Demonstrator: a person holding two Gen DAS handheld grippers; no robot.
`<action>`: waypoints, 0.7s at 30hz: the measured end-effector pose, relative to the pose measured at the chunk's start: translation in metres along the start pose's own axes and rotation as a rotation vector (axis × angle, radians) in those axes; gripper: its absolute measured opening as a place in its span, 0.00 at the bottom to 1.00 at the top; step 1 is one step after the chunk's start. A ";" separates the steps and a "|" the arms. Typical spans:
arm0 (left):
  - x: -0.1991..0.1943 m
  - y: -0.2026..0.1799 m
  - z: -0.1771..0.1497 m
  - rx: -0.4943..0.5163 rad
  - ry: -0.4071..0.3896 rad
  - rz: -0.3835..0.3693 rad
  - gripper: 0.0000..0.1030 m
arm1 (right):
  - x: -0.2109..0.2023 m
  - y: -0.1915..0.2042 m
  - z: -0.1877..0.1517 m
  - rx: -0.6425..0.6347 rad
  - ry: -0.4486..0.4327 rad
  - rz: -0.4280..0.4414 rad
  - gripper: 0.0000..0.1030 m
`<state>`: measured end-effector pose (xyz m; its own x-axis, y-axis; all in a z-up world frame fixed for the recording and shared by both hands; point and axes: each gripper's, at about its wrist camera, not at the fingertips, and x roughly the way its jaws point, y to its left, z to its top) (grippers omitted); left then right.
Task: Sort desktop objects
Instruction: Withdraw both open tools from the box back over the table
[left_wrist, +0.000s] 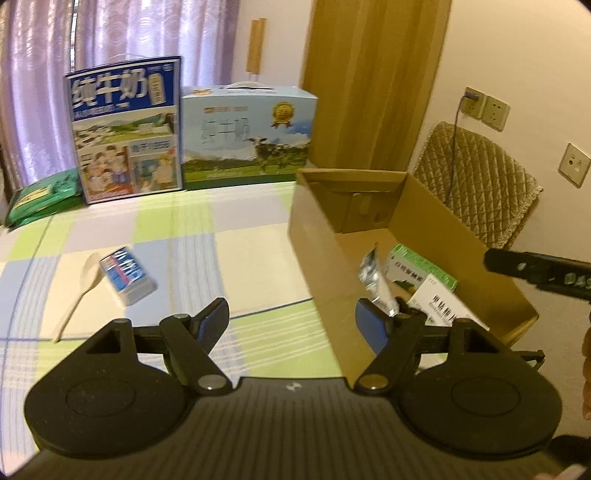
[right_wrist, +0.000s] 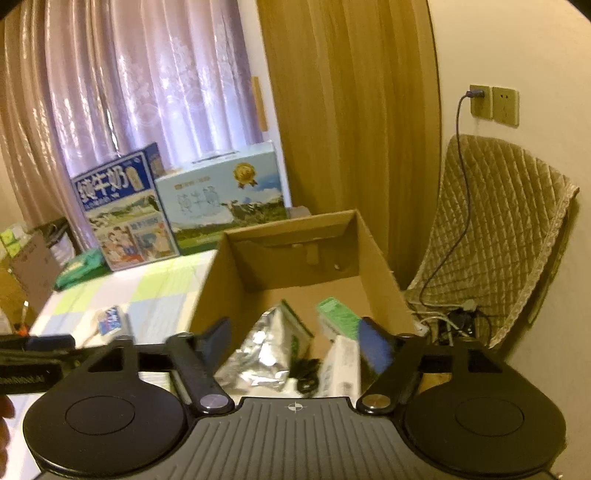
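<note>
Two items left on the bench (left_wrist: 229, 236): spoon (left_wrist: 83, 284) and blue pack (left_wrist: 127, 275), beside the box (left_wrist: 321, 258). Both tongs, left (left_wrist: 291, 325) and right (right_wrist: 295, 343), gape wide, empty. Left should straddle the pack squarely (it lies askew), then close.

An open cardboard box (left_wrist: 402, 236) stands at the right edge of the checked tablecloth (left_wrist: 207, 236), its top clear for entry from above, its floor crowded by a green carton (left_wrist: 417, 267), a white carton (left_wrist: 443, 304) and a foil pack (right_wrist: 258, 354). Left of it, a spoon (left_wrist: 79, 291) and a blue packet (left_wrist: 127, 275) break the bare cloth; two milk cases (left_wrist: 129, 129) wall off the far side.
</note>
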<state>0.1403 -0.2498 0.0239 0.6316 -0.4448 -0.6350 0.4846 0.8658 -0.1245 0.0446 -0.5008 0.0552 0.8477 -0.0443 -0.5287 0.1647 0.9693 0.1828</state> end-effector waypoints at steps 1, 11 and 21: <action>-0.005 0.005 -0.003 -0.005 -0.003 0.009 0.73 | -0.003 0.005 -0.001 -0.001 -0.005 0.014 0.89; -0.056 0.068 -0.034 -0.045 -0.021 0.124 0.98 | -0.012 0.068 -0.014 -0.056 0.034 0.102 0.98; -0.096 0.137 -0.054 -0.076 0.004 0.242 0.98 | -0.006 0.133 -0.024 -0.133 0.068 0.159 0.98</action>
<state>0.1130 -0.0760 0.0268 0.7209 -0.2220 -0.6565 0.2730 0.9617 -0.0254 0.0497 -0.3656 0.0631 0.8212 0.1242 -0.5570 -0.0404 0.9863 0.1602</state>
